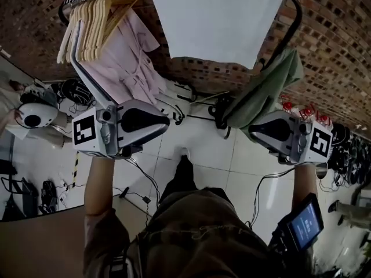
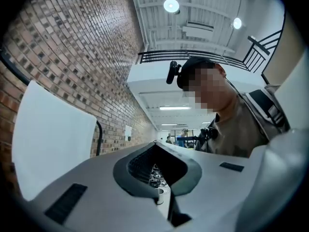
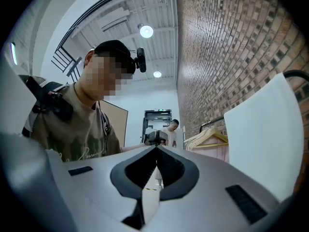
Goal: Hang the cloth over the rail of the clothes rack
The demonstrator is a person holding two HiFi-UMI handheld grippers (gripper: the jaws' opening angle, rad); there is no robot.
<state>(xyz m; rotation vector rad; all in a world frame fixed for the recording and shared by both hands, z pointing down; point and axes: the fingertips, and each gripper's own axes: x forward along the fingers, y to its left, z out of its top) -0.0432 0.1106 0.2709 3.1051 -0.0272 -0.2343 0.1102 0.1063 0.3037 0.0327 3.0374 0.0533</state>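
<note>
A white cloth (image 1: pixel 217 19) hangs draped over the black rail (image 1: pixel 294 13) of the clothes rack, against the brick wall. Neither gripper touches it. My left gripper (image 1: pixel 165 120) is held low and left of the cloth, its jaws shut with nothing between them. My right gripper (image 1: pixel 252 129) is held low on the right, also shut and holding nothing. In the left gripper view the cloth (image 2: pixel 50 149) shows at the left beyond the shut jaws (image 2: pixel 155 141). In the right gripper view the cloth (image 3: pixel 263 139) is at the right beside the shut jaws (image 3: pixel 156 148). Both gripper cameras face back toward the person.
Wooden hangers (image 1: pixel 95 25) and a pink garment (image 1: pixel 127 62) hang at the rack's left end. A green garment (image 1: pixel 264 94) hangs at its right end. Cables and a white helmet-like object (image 1: pixel 35 114) lie on the tiled floor. A person (image 3: pixel 170 129) stands far behind.
</note>
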